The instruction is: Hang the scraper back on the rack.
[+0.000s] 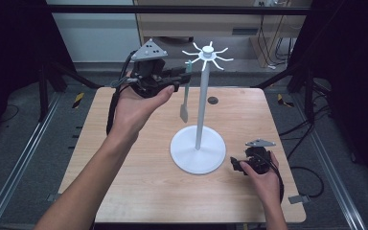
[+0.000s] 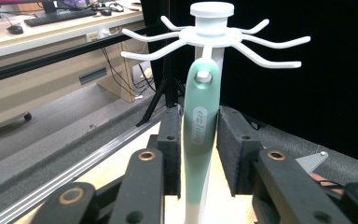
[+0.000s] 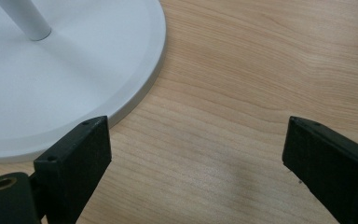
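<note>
My left gripper [image 1: 184, 76] sits up by the white rack [image 1: 199, 143], its jaws either side of the green-handled utensil [image 2: 200, 126], a gap showing on the right side. Hook arms [image 2: 265, 44] fan out just above, so no clean path upward. My right gripper [image 1: 236, 165] is low, just beside the rack's base [image 3: 51, 84]; bare table [image 3: 242, 93] lies between and ahead of its spread jaws.

I see a white stand [image 1: 201, 115] with white hooks on my pale wood-grain table [image 1: 139, 187]. The utensil [image 2: 199, 135] has a mint-green handle fading to cream lower down. Both tools, left [image 2: 199, 140] and right [image 3: 196, 163], are black, and the floor is dark grey.
</note>
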A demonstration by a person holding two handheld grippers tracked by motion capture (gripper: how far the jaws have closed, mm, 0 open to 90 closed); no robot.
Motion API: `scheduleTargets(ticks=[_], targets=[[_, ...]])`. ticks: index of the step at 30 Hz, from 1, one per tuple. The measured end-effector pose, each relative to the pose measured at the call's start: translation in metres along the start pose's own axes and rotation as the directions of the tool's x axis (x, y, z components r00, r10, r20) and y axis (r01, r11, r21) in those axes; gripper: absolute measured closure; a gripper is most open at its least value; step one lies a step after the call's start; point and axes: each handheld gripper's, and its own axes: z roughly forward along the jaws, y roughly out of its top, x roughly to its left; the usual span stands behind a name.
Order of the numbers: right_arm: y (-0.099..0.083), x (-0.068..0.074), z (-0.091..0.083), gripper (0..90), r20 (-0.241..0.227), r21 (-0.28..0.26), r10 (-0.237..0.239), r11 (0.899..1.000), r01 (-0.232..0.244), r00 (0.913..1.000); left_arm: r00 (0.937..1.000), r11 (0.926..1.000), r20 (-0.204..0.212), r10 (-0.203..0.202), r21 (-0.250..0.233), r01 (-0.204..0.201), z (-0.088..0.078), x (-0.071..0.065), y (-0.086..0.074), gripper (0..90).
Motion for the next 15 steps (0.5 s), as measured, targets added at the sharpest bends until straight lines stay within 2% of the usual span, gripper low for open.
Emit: scheduleTargets(ticks=[7, 15], targets=[[0.0, 0.0, -0.001, 8.4, 0.005, -0.005, -0.011, 1.0, 0.011, 0.9999, 0.9999, 0.9996, -0.012, 0.009, -0.028, -0.01, -0.01, -0.002, -0.001, 63.9], [0.0, -0.001, -0.001, 8.4, 0.006, -0.013, -0.013, 1.0, 0.013, 0.9999, 0.9992, 0.9992, -0.023, 0.032, -0.022, -0.033, -0.022, -0.008, -0.006, 55.7]])
